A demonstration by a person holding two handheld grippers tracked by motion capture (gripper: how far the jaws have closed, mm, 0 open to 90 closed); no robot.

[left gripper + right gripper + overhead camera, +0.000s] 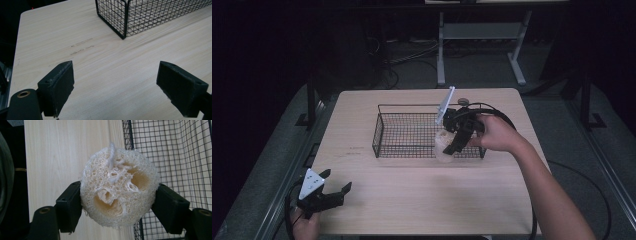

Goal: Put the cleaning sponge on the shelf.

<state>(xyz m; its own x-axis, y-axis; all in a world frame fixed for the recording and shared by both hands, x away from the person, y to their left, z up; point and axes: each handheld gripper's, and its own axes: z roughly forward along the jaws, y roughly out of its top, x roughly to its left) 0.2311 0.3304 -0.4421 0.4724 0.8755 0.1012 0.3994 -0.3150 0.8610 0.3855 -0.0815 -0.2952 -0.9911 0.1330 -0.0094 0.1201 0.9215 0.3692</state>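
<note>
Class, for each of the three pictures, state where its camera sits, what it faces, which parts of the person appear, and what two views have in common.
High view: above the person's side, facing forward and down on the table; both forearms, left gripper, right gripper.
Left gripper view: on the left gripper, jaws apart over bare tabletop, facing the wire basket.
Right gripper view: on the right gripper, jaws clamping a loofah sponge beside the basket.
Shared: the basket appears in all three.

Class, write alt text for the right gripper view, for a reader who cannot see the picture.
A round, pale, fibrous loofah sponge slice is clamped between the two black jaws of the right gripper, its holes facing the camera. Behind it lie a light wooden table and the black wire mesh basket, whose edge is behind the sponge.
</note>
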